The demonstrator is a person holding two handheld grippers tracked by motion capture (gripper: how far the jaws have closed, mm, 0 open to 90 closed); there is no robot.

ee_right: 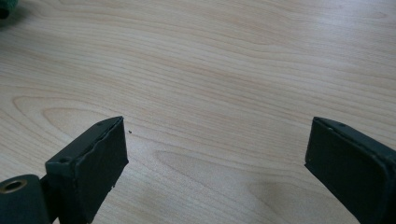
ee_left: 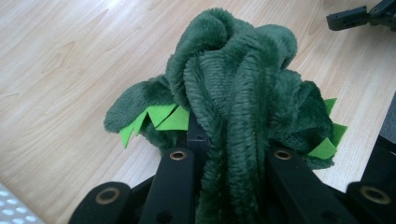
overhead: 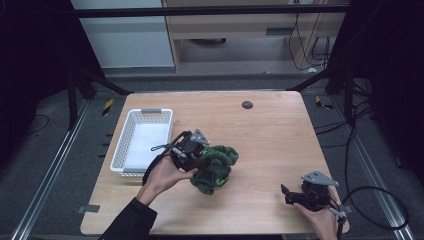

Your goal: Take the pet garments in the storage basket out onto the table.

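Dark green plush toy (overhead: 216, 169), crumpled, light-green felt spikes, mid-table.

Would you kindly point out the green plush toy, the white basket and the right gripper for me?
green plush toy (ee_left: 233, 84), left gripper view, on its bunched fur.
white basket (overhead: 120, 155), high view, on its left wall.
right gripper (ee_right: 215, 154), right gripper view, midway between its open jaws.

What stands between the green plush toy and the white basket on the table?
Nothing visible. The left gripper holds the green plush toy just right of the white basket; the person's left hand is on the near side.
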